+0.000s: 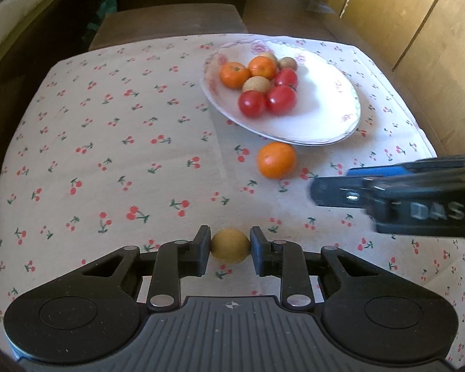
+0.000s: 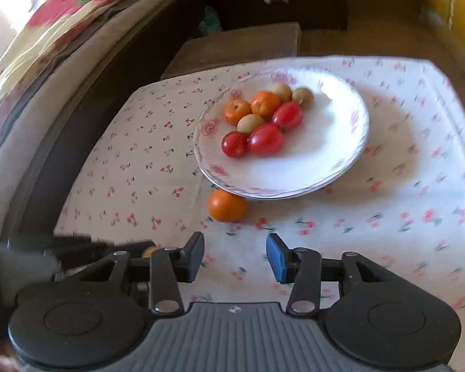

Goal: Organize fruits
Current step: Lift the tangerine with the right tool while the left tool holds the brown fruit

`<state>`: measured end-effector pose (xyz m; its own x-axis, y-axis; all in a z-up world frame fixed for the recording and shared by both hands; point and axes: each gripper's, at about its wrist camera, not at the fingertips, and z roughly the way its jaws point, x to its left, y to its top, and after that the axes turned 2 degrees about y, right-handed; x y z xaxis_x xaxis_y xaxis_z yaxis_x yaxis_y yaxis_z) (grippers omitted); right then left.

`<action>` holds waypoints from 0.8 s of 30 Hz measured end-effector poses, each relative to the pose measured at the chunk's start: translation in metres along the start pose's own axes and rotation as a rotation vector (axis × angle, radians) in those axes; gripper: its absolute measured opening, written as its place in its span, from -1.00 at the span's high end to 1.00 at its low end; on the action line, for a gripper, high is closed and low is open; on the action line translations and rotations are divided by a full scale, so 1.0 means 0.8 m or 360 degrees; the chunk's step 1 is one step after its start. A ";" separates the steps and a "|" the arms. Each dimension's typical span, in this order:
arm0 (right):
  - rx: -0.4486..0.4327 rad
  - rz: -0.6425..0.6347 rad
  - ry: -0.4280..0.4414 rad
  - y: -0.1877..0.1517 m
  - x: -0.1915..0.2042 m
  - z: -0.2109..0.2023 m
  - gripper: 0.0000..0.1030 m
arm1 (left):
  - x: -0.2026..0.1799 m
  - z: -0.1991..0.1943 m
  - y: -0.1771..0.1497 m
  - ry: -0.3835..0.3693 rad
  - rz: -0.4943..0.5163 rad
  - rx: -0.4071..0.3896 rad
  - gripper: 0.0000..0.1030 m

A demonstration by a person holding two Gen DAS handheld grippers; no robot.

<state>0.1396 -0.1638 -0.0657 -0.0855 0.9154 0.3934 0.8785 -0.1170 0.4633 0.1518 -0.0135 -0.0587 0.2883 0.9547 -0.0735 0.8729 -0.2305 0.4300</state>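
Observation:
My left gripper is shut on a small tan round fruit, low over the cherry-print tablecloth; that fruit also peeks out in the right wrist view. A white flowered plate holds several fruits: oranges, red tomatoes and tan round fruits. It also shows in the right wrist view. A loose orange lies on the cloth just in front of the plate; it also shows in the right wrist view. My right gripper is open and empty, short of that orange. It enters the left wrist view from the right.
The table is covered by a white cherry-print cloth. A brown stool stands behind it, a wooden cabinet at the back right, and a sofa with a red-patterned cover to the left.

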 end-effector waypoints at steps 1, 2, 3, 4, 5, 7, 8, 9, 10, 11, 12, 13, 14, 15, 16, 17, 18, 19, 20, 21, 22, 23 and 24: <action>-0.0008 0.0038 0.0004 -0.001 0.003 0.007 0.13 | 0.003 0.000 -0.001 -0.0004 -0.0006 0.0002 0.32; -0.0018 0.0076 -0.0003 -0.001 0.006 0.014 0.13 | 0.006 0.001 -0.002 -0.0007 -0.0010 0.0004 0.32; -0.0022 0.0096 -0.0022 -0.001 0.008 0.019 0.13 | 0.009 0.001 -0.003 -0.0010 -0.0015 0.0005 0.32; -0.0031 0.0117 -0.0054 0.000 0.013 0.024 0.13 | 0.012 0.001 -0.004 -0.0012 -0.0021 0.0005 0.32; -0.0039 0.0124 -0.0075 0.002 0.017 0.028 0.13 | 0.014 0.001 -0.004 -0.0018 -0.0027 0.0005 0.32; -0.0070 0.0128 -0.0147 0.008 0.024 0.031 0.13 | 0.017 0.001 -0.004 -0.0040 -0.0038 0.0001 0.32; -0.0081 0.0129 -0.0180 0.012 0.025 0.031 0.13 | 0.017 0.000 -0.004 -0.0046 -0.0039 -0.0006 0.32; -0.0085 0.0132 -0.0206 0.016 0.027 0.034 0.13 | 0.017 0.000 -0.004 -0.0055 -0.0040 -0.0011 0.32; -0.0085 0.0135 -0.0230 0.020 0.029 0.038 0.13 | 0.017 -0.001 -0.004 -0.0065 -0.0042 -0.0014 0.32; -0.0084 0.0126 -0.0253 0.022 0.031 0.041 0.13 | 0.016 -0.001 -0.004 -0.0075 -0.0042 -0.0017 0.32; -0.0074 0.0107 -0.0279 0.023 0.034 0.046 0.13 | 0.015 -0.001 -0.004 -0.0085 -0.0037 -0.0018 0.32; -0.0036 0.0079 -0.0309 0.023 0.037 0.053 0.15 | 0.014 0.000 -0.004 -0.0090 -0.0030 -0.0019 0.32; -0.0010 0.0055 -0.0331 0.022 0.038 0.058 0.19 | 0.013 0.000 -0.003 -0.0094 -0.0023 -0.0021 0.31; -0.0023 0.0002 -0.0361 0.019 0.041 0.059 0.27 | 0.012 0.001 -0.003 -0.0097 -0.0019 -0.0021 0.31; -0.0019 -0.0030 -0.0381 0.019 0.043 0.060 0.30 | 0.013 0.002 -0.003 -0.0096 -0.0020 -0.0020 0.31; -0.0011 -0.0043 -0.0379 0.019 0.043 0.059 0.30 | 0.014 0.003 -0.002 -0.0090 -0.0025 -0.0021 0.31; 0.0004 -0.0048 -0.0373 0.019 0.042 0.058 0.30 | 0.015 0.003 -0.002 -0.0085 -0.0029 -0.0020 0.31; 0.0017 -0.0063 -0.0370 0.019 0.041 0.056 0.31 | 0.016 0.003 -0.002 -0.0082 -0.0030 -0.0020 0.31; 0.0021 -0.0084 -0.0377 0.018 0.040 0.053 0.31 | 0.017 0.003 -0.003 -0.0076 -0.0028 -0.0019 0.31; 0.0020 -0.0103 -0.0381 0.017 0.039 0.049 0.31 | 0.018 0.003 -0.004 -0.0063 -0.0024 -0.0019 0.31; 0.0025 -0.0109 -0.0364 0.015 0.037 0.045 0.31 | 0.019 0.003 -0.004 -0.0051 -0.0024 -0.0019 0.31; 0.0023 -0.0127 -0.0361 0.013 0.036 0.040 0.31 | 0.020 0.003 -0.005 -0.0044 -0.0031 -0.0019 0.32; 0.0021 -0.0157 -0.0366 0.010 0.037 0.035 0.31 | 0.021 0.002 -0.005 -0.0043 -0.0042 -0.0022 0.32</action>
<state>0.1571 -0.1267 -0.0723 -0.0629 0.9859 0.1550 0.8773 -0.0194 0.4795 0.1541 0.0034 -0.0630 0.2762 0.9549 -0.1094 0.8749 -0.2026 0.4398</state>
